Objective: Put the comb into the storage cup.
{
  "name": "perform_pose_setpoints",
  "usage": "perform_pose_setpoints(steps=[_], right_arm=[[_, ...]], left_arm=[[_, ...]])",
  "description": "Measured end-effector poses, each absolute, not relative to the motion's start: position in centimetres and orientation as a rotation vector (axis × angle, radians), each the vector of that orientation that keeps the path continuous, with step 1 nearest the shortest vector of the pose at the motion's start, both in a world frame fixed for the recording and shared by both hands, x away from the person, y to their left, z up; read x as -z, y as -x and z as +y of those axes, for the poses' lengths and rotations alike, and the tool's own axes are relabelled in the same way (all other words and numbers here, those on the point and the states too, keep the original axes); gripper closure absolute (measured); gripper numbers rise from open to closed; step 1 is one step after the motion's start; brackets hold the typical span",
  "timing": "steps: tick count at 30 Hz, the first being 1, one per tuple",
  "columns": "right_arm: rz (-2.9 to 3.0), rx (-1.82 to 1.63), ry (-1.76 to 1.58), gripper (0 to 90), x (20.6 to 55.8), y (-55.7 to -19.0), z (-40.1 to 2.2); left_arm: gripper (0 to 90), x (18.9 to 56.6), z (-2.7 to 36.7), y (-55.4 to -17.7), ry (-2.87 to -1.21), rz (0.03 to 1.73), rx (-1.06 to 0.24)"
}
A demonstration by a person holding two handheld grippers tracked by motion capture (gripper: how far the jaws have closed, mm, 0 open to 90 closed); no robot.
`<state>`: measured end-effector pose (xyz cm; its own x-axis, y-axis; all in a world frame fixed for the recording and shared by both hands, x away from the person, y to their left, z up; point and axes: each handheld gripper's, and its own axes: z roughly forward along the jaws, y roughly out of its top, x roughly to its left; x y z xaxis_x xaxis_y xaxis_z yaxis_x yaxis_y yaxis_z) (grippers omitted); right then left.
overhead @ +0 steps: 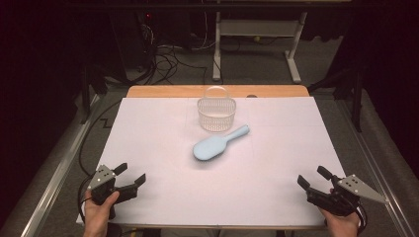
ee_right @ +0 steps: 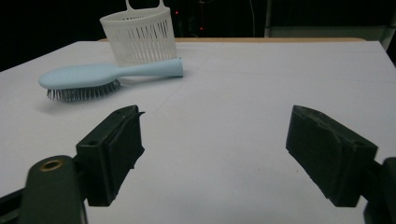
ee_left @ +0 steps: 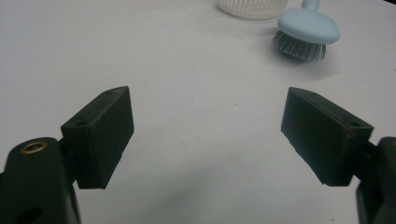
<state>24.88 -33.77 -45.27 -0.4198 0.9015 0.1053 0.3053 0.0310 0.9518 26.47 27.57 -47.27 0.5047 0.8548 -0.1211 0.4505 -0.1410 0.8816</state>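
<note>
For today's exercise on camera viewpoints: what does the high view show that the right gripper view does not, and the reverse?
High view alone: both hands, each holding an open hand-held gripper, left and right, and the floor cables. Right gripper view alone: the hairbrush's bristles, facing down, and the basket's slotted side wall. Both share the light blue hairbrush, the white basket behind it and the white table.

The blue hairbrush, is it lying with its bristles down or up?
Bristles down. The light blue plastic hairbrush rests on its grey bristles on the white table, smooth back up.
</note>
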Motion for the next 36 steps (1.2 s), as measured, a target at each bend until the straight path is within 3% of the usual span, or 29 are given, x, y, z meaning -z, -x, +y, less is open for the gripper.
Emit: perform_pose_setpoints(steps=[36], right_arm=[[1.78, -1.417, -1.214, 20.9, 45.06, -24.82, -33.35]], left_arm=[[18.1, 47.25, 27.61, -26.46, -1.769, 1.099, -0.524]])
